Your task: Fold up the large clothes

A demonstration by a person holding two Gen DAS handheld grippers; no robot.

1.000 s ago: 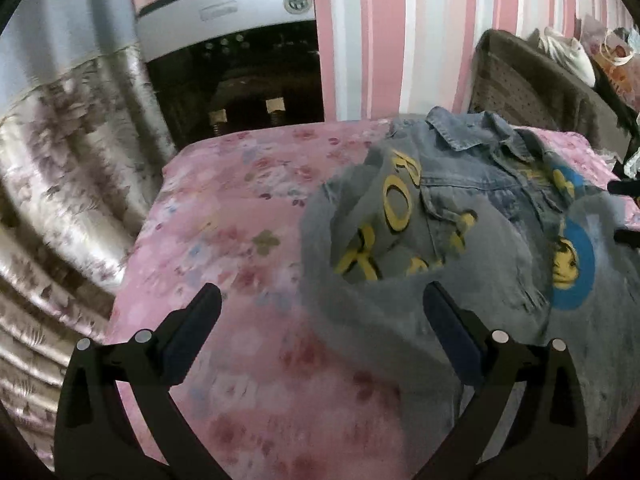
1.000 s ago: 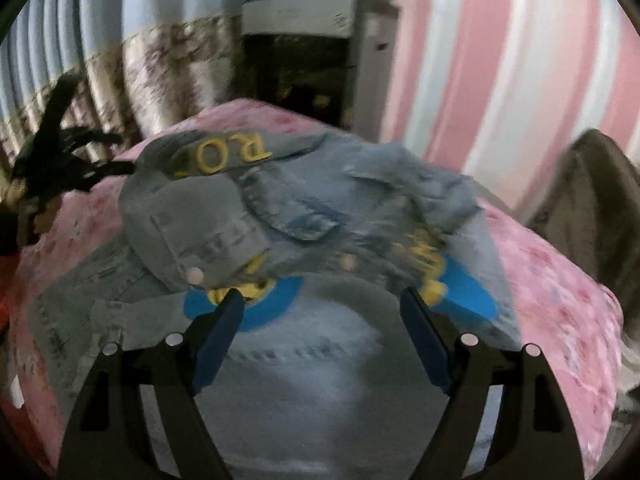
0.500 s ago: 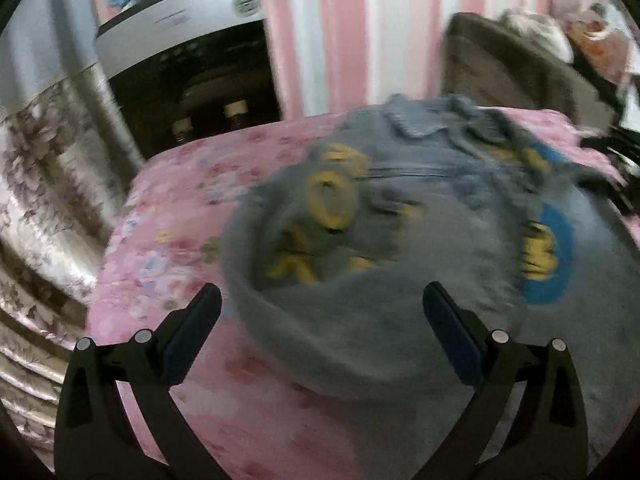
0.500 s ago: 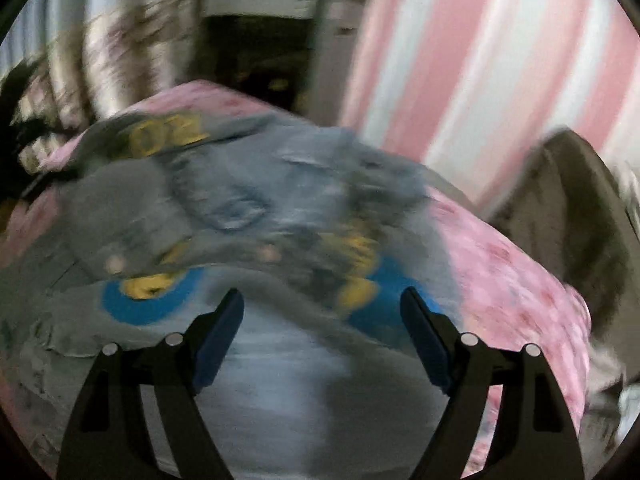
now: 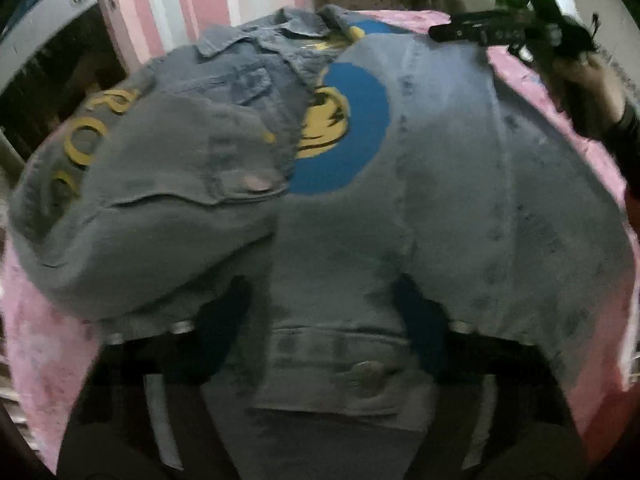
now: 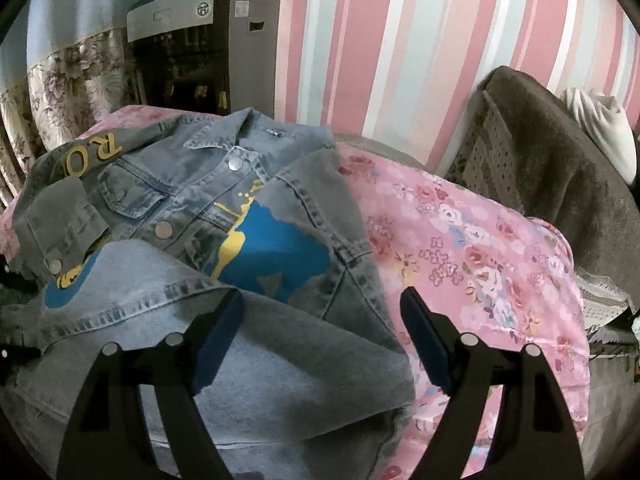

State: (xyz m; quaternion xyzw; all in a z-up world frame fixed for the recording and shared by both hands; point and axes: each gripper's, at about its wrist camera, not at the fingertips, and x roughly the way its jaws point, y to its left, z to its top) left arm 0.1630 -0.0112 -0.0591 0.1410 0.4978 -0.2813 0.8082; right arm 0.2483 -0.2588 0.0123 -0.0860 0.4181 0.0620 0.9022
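A grey-blue denim jacket (image 5: 460,184) with a blue and yellow print lies on the pink floral bed cover (image 6: 472,248). One sleeve (image 5: 160,200) with yellow letters is folded across its front. My left gripper (image 5: 320,320) is low at the bottom hem; its jaws are closing, and the buttoned waistband (image 5: 340,364) lies between them, blurred. My right gripper (image 6: 320,320) stands open over the jacket's (image 6: 248,224) right edge, one finger on denim, the other above the bed cover. In the left wrist view a hand holds that right gripper (image 5: 440,32) at the jacket's far side.
A dark cabinet with a silver top (image 6: 200,48) stands behind the bed against a pink striped wall. Floral curtains (image 6: 60,92) hang at the left. A brown covered seat (image 6: 560,168) with a white bag (image 6: 600,128) borders the bed at the right.
My left gripper has swung from the bed cover and folded sleeve down to the jacket's bottom hem, and its jaws have narrowed. My right gripper has shifted right to the jacket's edge.
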